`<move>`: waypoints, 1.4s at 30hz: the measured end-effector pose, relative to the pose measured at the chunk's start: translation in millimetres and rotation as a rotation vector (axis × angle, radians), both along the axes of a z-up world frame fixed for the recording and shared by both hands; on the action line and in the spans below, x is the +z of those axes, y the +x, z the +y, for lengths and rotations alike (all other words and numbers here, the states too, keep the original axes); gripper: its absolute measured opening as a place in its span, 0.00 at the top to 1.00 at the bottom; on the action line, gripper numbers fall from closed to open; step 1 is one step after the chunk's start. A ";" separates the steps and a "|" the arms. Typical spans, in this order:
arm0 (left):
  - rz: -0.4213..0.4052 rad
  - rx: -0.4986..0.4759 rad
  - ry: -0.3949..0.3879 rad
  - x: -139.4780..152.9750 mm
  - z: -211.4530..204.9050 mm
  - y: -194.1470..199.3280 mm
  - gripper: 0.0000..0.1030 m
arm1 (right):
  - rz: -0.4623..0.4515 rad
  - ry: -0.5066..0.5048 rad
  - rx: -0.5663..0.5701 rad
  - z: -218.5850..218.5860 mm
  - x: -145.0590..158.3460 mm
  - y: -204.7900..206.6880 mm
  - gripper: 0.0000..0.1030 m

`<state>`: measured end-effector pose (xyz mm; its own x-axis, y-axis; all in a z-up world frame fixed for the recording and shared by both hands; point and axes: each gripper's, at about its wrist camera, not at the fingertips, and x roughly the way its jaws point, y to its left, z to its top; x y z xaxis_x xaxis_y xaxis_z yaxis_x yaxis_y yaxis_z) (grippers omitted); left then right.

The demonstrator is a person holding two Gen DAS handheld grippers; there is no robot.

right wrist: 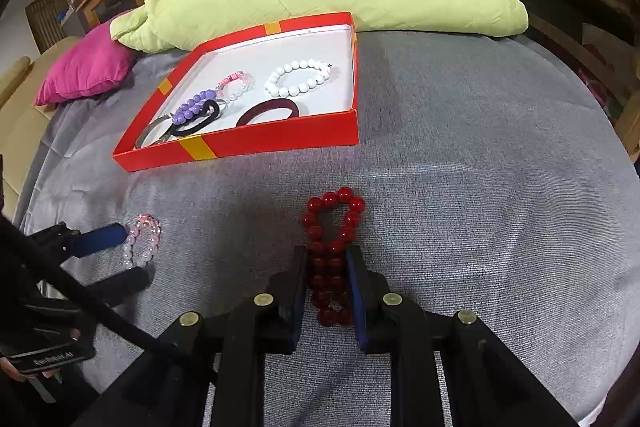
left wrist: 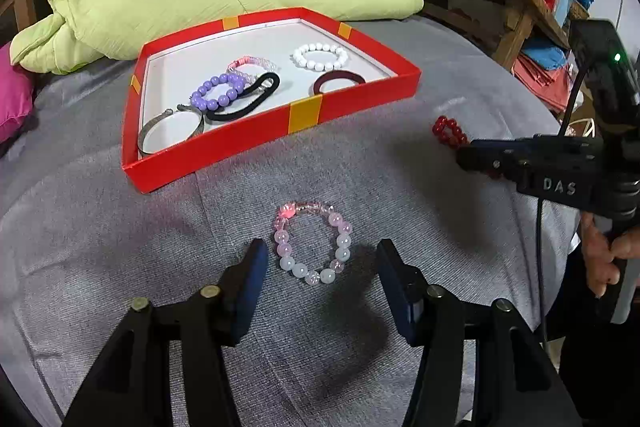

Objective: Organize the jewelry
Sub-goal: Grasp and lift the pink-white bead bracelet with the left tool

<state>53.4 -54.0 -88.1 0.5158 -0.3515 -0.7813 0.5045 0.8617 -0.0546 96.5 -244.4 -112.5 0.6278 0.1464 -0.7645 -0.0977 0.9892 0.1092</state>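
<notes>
Red bracelet pinched in right tool

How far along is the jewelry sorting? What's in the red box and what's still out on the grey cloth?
Done: the red box holds a white bead bracelet, purple bead bracelet, small pink bracelet, silver bangle, black hair tie and maroon hair tie.
In hand: the right gripper pinches the red bead bracelet.
Left: the pale pink bead bracelet lies loose between the open left gripper fingers.

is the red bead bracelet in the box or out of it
Out. The red bead bracelet lies on the grey cloth in front of the red box, pinched between the right gripper fingers.
</notes>
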 end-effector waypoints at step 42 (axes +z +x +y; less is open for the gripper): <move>0.021 -0.055 -0.019 0.4 -8.3 -3.3 0.46 | 0.018 0.051 -0.038 -11.3 2.7 0.6 0.76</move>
